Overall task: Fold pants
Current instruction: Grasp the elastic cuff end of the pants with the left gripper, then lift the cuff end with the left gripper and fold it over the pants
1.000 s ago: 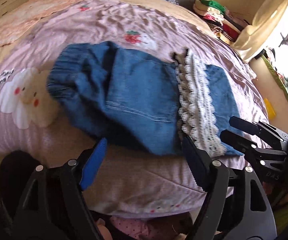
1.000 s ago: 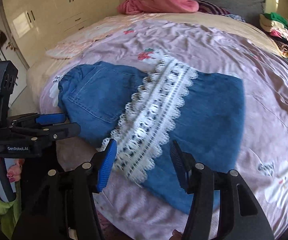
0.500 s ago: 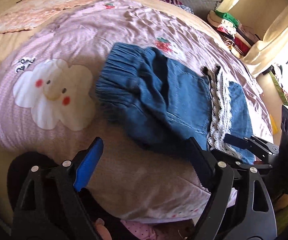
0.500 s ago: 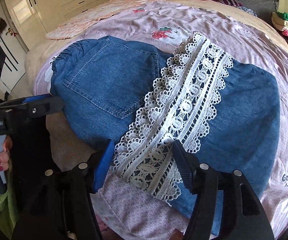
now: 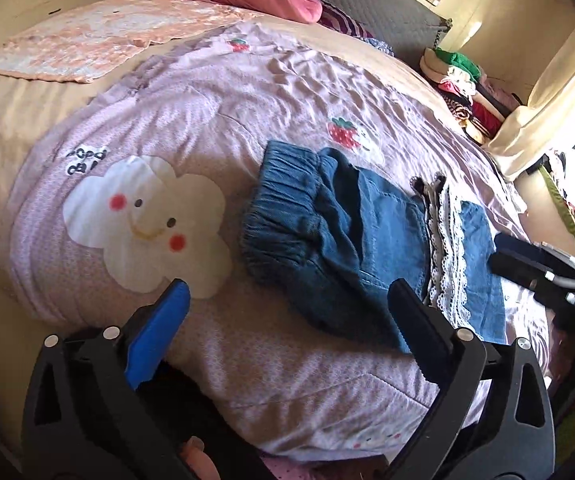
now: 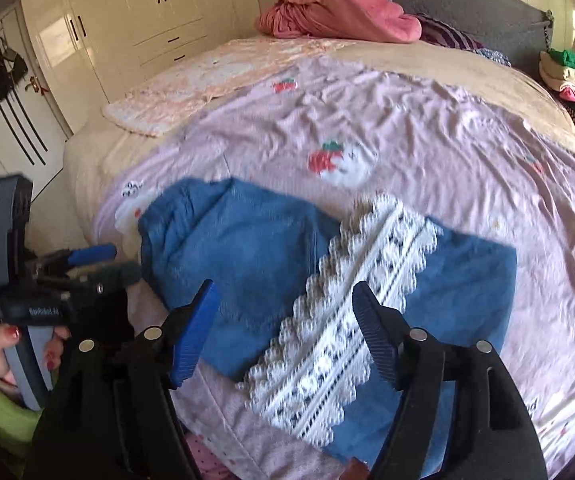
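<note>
Wardrobe in right view only. 1 denim pants on quilt; 2 grippers, left, right, spread wider, empty.

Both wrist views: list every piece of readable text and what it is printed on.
"Good" over a second short word too distorted to read: dark lettering on the lilac bedsheet, beside the cloud face.
Branding on the left gripper body: blurred, not readable.
Partial dark letters at the sheet's right edge in the right wrist view: cut off, unreadable.
Denim pants: no visible text.
</note>
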Motion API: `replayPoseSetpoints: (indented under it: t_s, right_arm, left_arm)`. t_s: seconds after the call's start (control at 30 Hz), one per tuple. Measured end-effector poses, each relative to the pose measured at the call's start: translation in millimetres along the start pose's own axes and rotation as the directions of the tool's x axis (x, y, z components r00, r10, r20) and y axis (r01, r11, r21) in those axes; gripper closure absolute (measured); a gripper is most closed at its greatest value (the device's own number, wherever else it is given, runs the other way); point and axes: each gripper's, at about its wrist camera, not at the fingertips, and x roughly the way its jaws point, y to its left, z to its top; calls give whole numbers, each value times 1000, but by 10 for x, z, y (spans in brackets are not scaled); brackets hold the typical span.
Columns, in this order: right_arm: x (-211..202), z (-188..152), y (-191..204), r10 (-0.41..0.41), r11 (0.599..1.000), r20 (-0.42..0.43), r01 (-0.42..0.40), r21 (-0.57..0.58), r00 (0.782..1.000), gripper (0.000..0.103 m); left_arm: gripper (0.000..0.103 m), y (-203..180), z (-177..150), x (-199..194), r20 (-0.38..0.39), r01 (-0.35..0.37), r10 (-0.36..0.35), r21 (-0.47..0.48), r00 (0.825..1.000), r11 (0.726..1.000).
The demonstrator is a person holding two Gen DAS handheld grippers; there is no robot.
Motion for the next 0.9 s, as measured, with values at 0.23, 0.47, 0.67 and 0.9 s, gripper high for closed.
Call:
replayPoseSetpoints:
  t_s: [0.23, 0.47, 0.67, 0.9]
  right_arm:
    - [123, 331, 100, 31, 999, 1, -31, -33, 1000, 28]
    - [439, 630, 294, 81, 995, -63, -84, -55, 995, 25]
    - [738, 829, 469, 107, 989, -118, -118, -88, 987, 24]
    - [1074, 968, 653, 137, 980, -184, -160, -115, 973, 24]
  left_arm:
    - [10, 148, 39, 48, 4, -13, 13, -38, 1000, 999]
    - [10, 190, 57, 167, -16, 14, -15, -44, 1000, 999]
    - [10, 167, 77, 271, -12, 35, -35, -34, 999, 999]
    - [16, 199, 116, 374, -9, 96, -96, -56, 995, 994]
